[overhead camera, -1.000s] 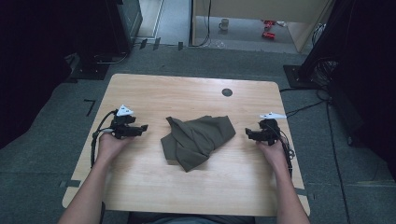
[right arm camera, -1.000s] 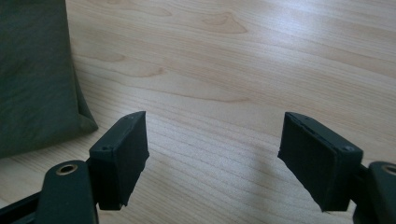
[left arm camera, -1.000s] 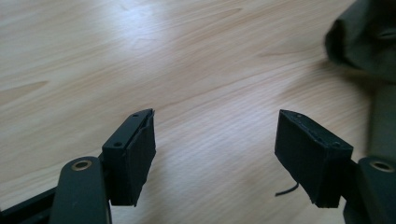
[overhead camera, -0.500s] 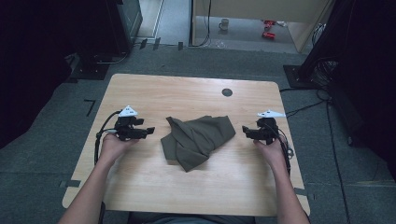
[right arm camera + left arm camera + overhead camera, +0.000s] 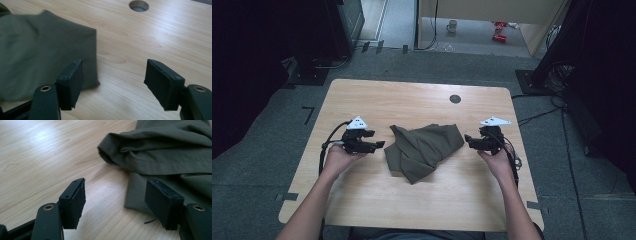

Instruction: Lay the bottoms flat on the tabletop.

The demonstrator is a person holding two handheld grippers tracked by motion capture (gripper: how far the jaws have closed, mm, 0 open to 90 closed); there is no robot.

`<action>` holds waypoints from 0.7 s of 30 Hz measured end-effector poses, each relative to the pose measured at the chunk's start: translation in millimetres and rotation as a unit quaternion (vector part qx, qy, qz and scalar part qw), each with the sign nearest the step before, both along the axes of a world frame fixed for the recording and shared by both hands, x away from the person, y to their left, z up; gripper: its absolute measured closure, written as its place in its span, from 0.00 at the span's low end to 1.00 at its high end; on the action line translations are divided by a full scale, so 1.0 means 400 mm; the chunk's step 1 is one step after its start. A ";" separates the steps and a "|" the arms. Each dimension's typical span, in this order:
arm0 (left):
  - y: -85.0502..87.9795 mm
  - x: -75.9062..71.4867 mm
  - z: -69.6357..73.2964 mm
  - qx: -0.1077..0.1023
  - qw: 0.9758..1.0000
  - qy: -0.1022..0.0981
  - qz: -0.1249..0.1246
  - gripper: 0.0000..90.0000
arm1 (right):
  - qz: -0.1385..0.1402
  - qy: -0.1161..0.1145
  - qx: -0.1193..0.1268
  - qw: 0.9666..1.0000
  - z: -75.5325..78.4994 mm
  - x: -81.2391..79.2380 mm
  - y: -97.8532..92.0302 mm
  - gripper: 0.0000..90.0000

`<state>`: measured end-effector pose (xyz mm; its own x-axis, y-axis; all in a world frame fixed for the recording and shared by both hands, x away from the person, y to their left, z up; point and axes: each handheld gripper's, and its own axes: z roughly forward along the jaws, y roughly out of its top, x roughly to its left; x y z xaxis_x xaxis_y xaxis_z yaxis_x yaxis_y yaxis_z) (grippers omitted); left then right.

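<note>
An olive-green garment (image 5: 424, 150) lies crumpled in the middle of the wooden table (image 5: 412, 100). My left gripper (image 5: 379, 145) is just off its left edge, open, jaws pointing at the cloth. In the left gripper view a folded hem (image 5: 150, 157) sits ahead, and the cloth's edge lies under the right jaw. My right gripper (image 5: 468, 139) is close to the garment's right corner, open and holding nothing. In the right gripper view the cloth's corner (image 5: 50, 50) lies ahead of the left jaw.
A round cable hole (image 5: 455, 99) is in the table at the back right, also seen as the hole (image 5: 138, 5) in the right gripper view. Bare wood surrounds the garment. Dark equipment and cables stand on the floor around the table.
Both grippers have moved inward toward the garment, the left one to the right and the right one to the left. The garment has not moved.
</note>
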<state>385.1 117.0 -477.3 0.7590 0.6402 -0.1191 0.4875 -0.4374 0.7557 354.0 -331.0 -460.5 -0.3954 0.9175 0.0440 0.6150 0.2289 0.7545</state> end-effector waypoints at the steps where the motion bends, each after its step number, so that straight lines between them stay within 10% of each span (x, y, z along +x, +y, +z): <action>1: -0.006 -0.003 0.000 0.003 1.000 -0.003 -0.006 0.37 | 0.003 -0.002 0.005 1.000 0.004 -0.002 0.005 0.35; 21: -0.046 -0.022 -0.021 -0.004 0.999 0.005 -0.037 0.41 | 0.077 -0.010 0.004 0.997 0.047 -0.012 0.158 0.42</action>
<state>376.4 98.6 -485.8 0.8035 0.5807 -0.1313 0.4606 -0.4665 0.7551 349.0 -267.7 -441.6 -0.5318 0.8459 0.0415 0.5587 0.3135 0.7678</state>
